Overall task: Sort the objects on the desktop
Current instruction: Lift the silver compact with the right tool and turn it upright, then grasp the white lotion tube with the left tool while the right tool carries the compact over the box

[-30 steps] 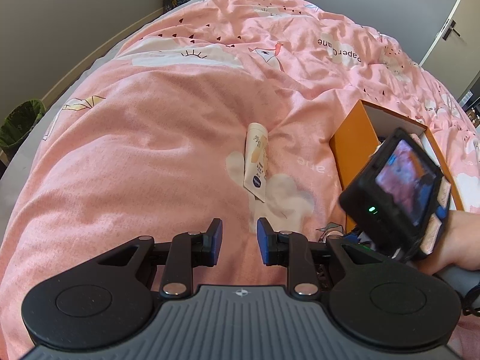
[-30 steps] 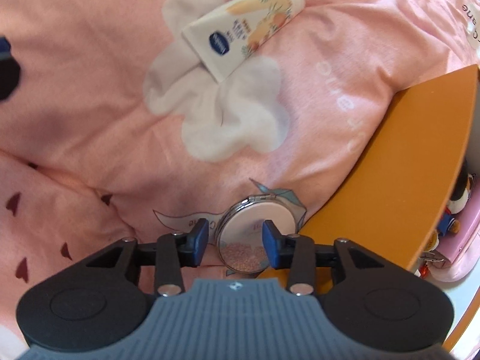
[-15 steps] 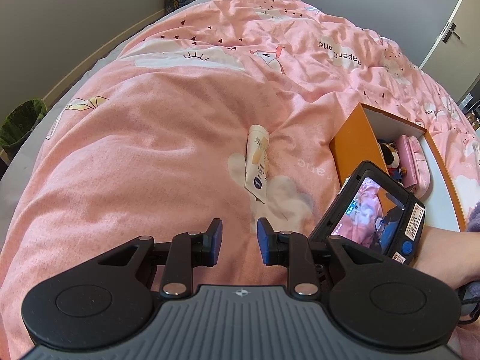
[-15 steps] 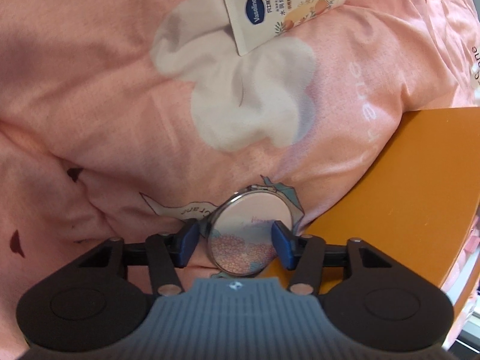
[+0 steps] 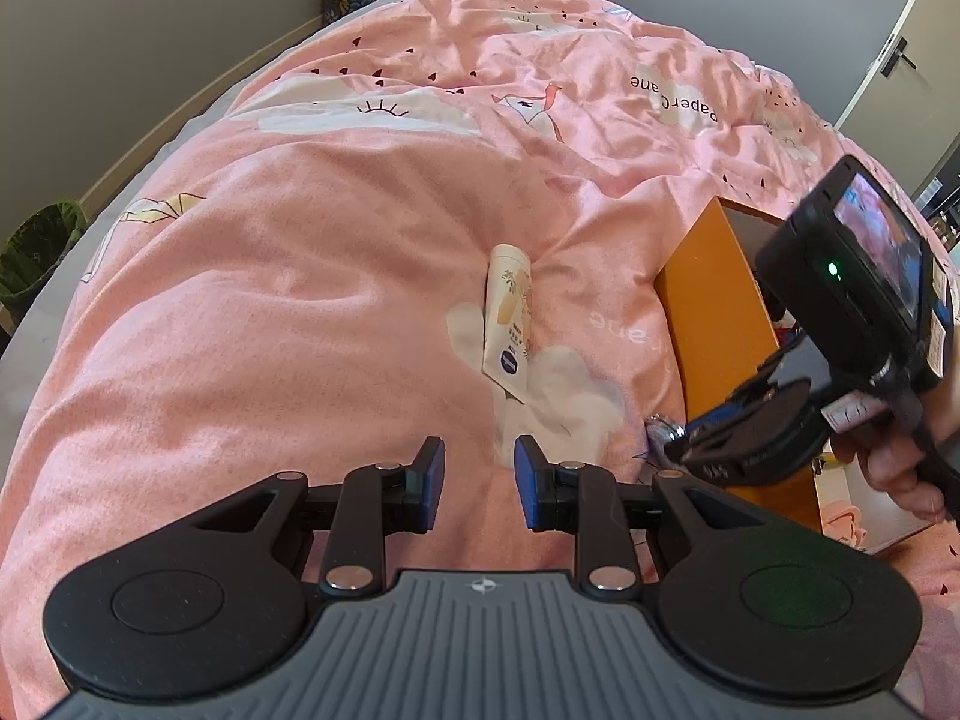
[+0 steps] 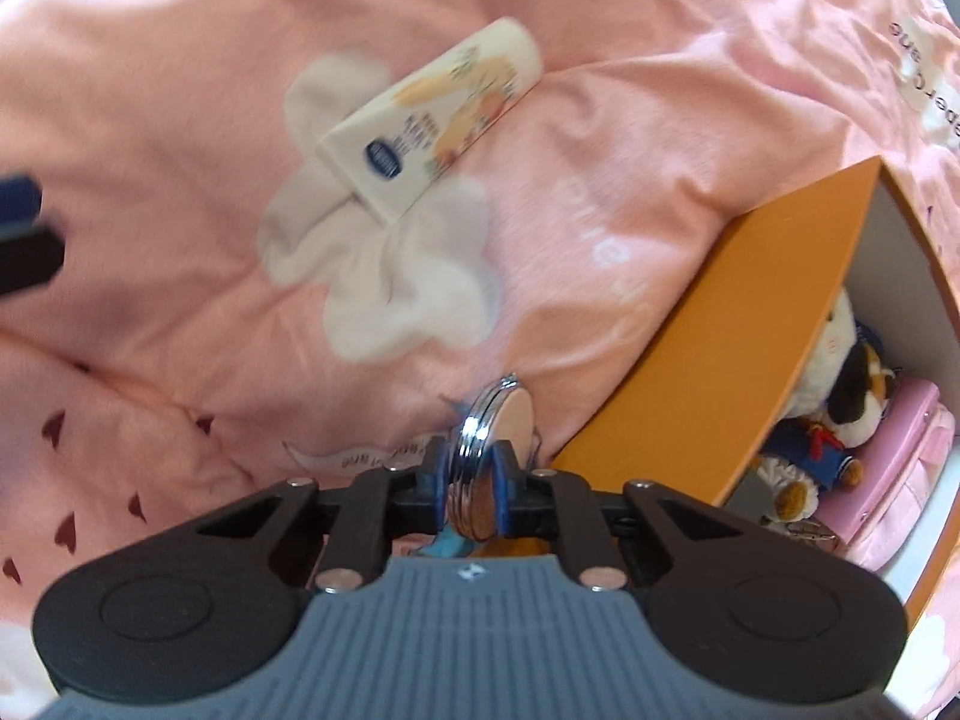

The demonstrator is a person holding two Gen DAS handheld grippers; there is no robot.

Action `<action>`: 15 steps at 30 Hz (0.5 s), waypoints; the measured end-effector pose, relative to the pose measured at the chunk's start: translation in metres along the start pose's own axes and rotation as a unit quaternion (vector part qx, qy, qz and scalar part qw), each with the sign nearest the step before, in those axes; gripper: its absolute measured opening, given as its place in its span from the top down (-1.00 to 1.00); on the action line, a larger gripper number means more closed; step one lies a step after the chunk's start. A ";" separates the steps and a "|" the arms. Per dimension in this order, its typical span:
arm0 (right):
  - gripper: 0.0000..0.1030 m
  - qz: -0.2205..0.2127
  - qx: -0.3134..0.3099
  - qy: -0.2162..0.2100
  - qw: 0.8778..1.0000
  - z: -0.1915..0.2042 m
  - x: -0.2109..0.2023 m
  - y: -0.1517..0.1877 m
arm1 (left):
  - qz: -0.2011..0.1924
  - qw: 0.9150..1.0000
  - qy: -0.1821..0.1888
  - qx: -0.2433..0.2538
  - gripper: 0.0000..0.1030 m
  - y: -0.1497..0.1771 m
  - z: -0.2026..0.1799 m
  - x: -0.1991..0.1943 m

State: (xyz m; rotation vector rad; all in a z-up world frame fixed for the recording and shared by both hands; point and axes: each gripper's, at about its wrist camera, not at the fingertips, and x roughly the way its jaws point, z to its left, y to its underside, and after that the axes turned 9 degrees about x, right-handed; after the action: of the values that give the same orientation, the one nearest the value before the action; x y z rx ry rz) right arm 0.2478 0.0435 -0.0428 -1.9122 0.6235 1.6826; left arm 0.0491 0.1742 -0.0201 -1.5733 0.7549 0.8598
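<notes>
My right gripper is shut on a round silver compact mirror, held on edge just above the pink duvet beside the orange box. The mirror's rim also shows in the left wrist view, at the tip of the right gripper. A cream hand-cream tube lies on the duvet ahead; it also shows in the left wrist view. My left gripper is open and empty, low over the duvet, short of the tube.
The orange box holds a plush toy and a pink case. The pink duvet covers the bed. A green bin stands on the floor at far left. A door is at the back right.
My right gripper has closed on the compact mirror, lifted it off the duvet and turned it on edge. The left gripper has stayed in place.
</notes>
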 end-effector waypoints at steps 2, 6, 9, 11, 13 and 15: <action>0.74 -0.003 0.004 0.009 1.000 0.064 0.012 0.016 | 0.002 1.000 -0.002 -0.001 0.43 -0.001 -0.001 0.001; 0.72 -0.010 -0.012 0.037 0.999 0.080 0.027 0.031 | 0.004 1.000 0.000 -0.002 0.43 -0.002 -0.002 0.002; 0.72 -0.006 -0.014 0.039 0.999 0.075 0.034 0.029 | 0.007 1.000 0.005 -0.003 0.43 -0.005 -0.002 0.006; 0.69 -0.002 -0.015 0.043 0.999 0.074 0.036 0.027 | 0.012 1.000 0.005 0.001 0.43 -0.008 -0.004 0.010; 0.69 -0.005 -0.024 0.051 0.998 0.074 0.039 0.028 | 0.017 1.000 0.003 0.008 0.43 -0.010 -0.006 0.015; 0.68 -0.014 -0.017 0.045 0.999 0.073 0.036 0.029 | 0.021 1.000 0.003 0.018 0.40 -0.012 -0.009 0.020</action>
State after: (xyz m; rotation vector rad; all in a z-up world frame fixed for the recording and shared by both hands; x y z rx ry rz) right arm 0.1784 0.0686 -0.0884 -2.0200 0.6037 1.6081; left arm 0.0704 0.1668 -0.0302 -1.5336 0.8065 0.8664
